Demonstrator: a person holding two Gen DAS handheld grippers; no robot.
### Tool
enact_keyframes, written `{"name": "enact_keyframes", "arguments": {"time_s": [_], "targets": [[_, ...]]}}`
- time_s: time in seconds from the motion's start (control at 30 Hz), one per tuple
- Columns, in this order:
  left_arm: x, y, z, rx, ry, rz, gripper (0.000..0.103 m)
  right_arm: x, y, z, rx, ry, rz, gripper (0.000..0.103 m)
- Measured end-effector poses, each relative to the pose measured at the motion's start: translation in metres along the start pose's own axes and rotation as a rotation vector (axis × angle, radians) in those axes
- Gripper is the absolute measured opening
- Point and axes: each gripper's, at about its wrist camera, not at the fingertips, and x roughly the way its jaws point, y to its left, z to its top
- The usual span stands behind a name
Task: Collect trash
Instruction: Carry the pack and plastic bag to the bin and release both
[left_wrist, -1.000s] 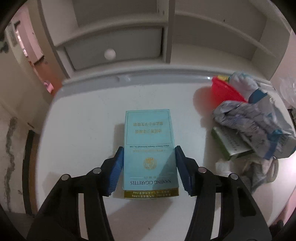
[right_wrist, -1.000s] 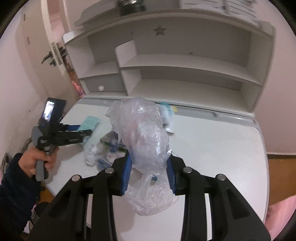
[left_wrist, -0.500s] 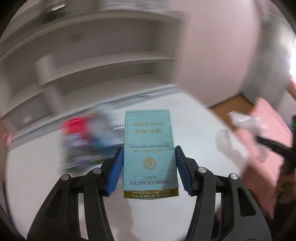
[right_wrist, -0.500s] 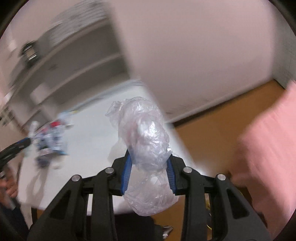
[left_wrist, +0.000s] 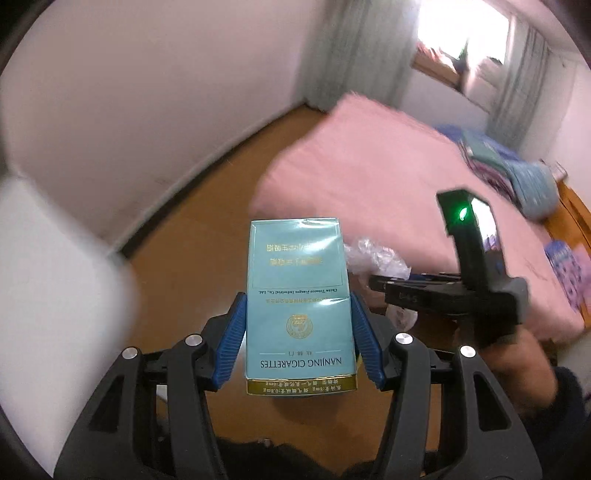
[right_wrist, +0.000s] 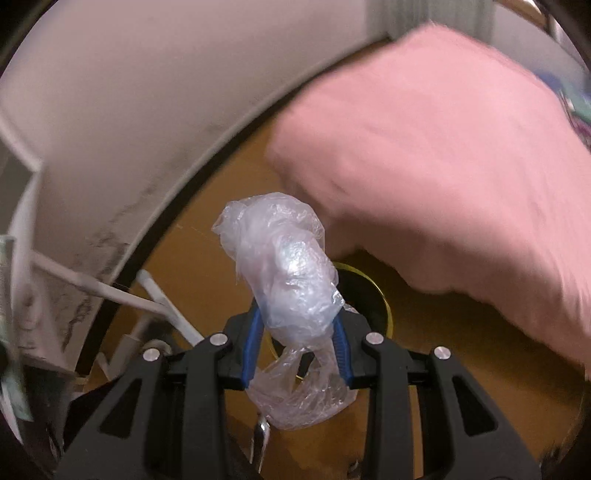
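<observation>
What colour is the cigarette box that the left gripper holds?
The cigarette box is light teal with a gold strip at its near end, best seen in the left wrist view.

white surface (left_wrist: 55, 280) at left of the left wrist view is motion-smeared, can't tell what it is. cigarette pack (left_wrist: 298, 295) blocks the floor behind it and part of the plastic bag (left_wrist: 373, 256) held by the right gripper (left_wrist: 380, 280); that gripper's fingertips can't be made out there. right hand (left_wrist: 517, 365) is cut off by the frame edge. in the right wrist view the crumpled bag (right_wrist: 284, 280) covers most of a dark yellow-rimmed round thing (right_wrist: 369, 295), unidentifiable. pink bedding (right_wrist: 461, 166) blurred. left-edge clutter (right_wrist: 14, 332) unreadable.
</observation>
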Motion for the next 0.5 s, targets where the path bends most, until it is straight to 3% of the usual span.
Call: {"name": "enact_keyframes", "arguments": {"time_s": [0.13, 0.23, 0.37, 0.5], "targets": [[0.098, -0.010, -0.017, -0.032, 0.127, -0.078, 0.054, 0.036, -0.029, -0.006, 0.063, 0.098, -0.021, 0.034], [0.156, -0.009, -0.038, -0.109, 0.216, -0.128, 0.054, 0.050, -0.031, -0.008, 0.078, 0.147, -0.023, 0.034], [0.187, -0.006, -0.056, -0.158, 0.264, -0.141, 0.054, 0.065, -0.033, -0.008, 0.073, 0.195, -0.015, 0.034], [0.202, -0.002, -0.069, -0.160, 0.264, -0.126, 0.054, 0.069, -0.034, -0.007, 0.077, 0.209, -0.014, 0.034]]}}
